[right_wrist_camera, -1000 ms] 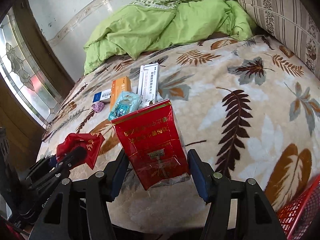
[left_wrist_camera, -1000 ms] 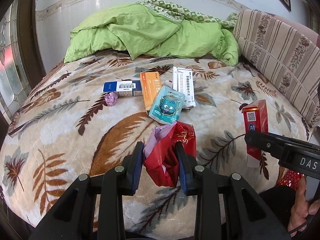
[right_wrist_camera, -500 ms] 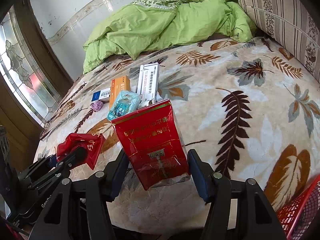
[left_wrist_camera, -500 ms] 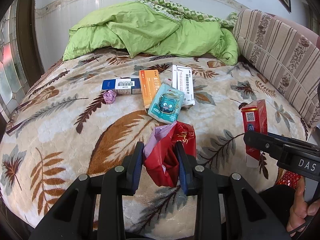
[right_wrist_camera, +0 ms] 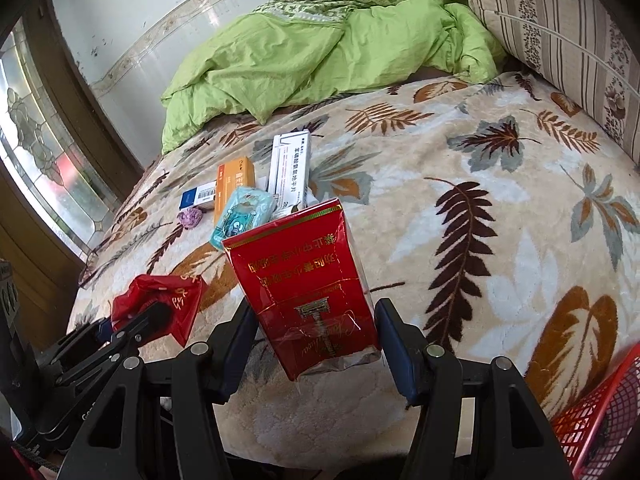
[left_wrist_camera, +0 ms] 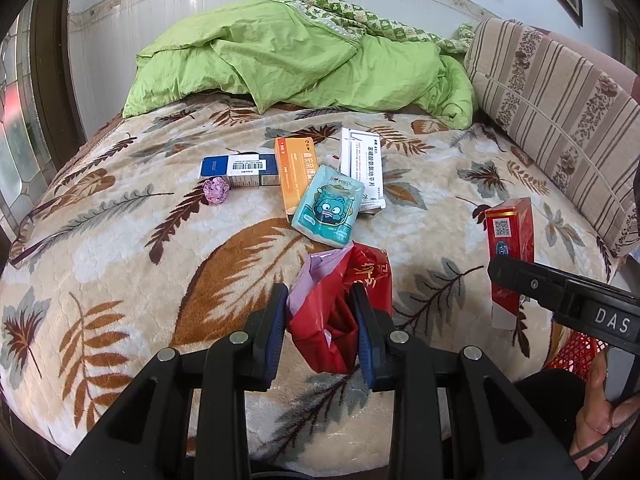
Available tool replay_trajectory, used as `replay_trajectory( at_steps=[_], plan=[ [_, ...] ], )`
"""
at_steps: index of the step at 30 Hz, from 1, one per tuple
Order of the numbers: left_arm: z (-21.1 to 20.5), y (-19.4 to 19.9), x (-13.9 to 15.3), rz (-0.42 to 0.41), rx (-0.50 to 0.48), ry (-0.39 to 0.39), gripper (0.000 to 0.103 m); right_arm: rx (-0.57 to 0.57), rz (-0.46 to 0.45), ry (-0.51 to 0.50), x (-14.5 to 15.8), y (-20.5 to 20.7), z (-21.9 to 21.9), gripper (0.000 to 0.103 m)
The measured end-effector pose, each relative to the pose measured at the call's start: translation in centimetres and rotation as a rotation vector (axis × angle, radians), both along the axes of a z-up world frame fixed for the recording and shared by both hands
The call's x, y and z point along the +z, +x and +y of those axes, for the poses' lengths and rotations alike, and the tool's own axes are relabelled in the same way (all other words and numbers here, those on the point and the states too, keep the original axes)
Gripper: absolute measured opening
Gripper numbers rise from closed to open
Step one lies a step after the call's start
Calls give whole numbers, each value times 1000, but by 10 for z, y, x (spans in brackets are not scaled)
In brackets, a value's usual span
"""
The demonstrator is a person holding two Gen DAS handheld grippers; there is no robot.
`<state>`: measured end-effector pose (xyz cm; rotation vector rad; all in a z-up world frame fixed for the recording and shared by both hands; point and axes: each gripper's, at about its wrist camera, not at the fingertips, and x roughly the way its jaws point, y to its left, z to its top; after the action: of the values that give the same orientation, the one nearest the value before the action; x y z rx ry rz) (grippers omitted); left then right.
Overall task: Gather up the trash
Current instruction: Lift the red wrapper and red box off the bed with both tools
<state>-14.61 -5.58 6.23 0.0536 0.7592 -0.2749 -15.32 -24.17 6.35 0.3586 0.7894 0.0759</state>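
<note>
My left hand-held gripper [left_wrist_camera: 320,328] is clamped on the crumpled red plastic wrapper [left_wrist_camera: 340,300], my right one [right_wrist_camera: 316,344] on the glossy red carton [right_wrist_camera: 308,292]; I'd carry both level to the red mesh basket [right_wrist_camera: 600,412] before releasing.

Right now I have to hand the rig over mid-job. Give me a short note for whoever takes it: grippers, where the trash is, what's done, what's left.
Left gripper: shut on the crumpled red wrapper, held above the blanket.
Right gripper: shut on the red carton, also off the bed.
Red mesh basket: at the bed's near right edge, beside the right gripper; contents not visible.
Done: two pieces picked up, neither dropped in yet.
Left on the blanket: blue-and-white box, orange box, white box, teal cartoon pouch lying over the orange and white boxes, small purple wad.
</note>
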Motion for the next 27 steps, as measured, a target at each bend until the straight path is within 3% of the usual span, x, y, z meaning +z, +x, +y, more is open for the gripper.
replay_trajectory(
  at_steps=[16,27],
  plan=[
    [-3,-7,28,-15,-38,-46,30,-27,-34,30,33,-13,-12,64],
    [-15,-4,42,-12,-82,-63,30,-50,-37,60,39,-25,-27,64]
  ],
)
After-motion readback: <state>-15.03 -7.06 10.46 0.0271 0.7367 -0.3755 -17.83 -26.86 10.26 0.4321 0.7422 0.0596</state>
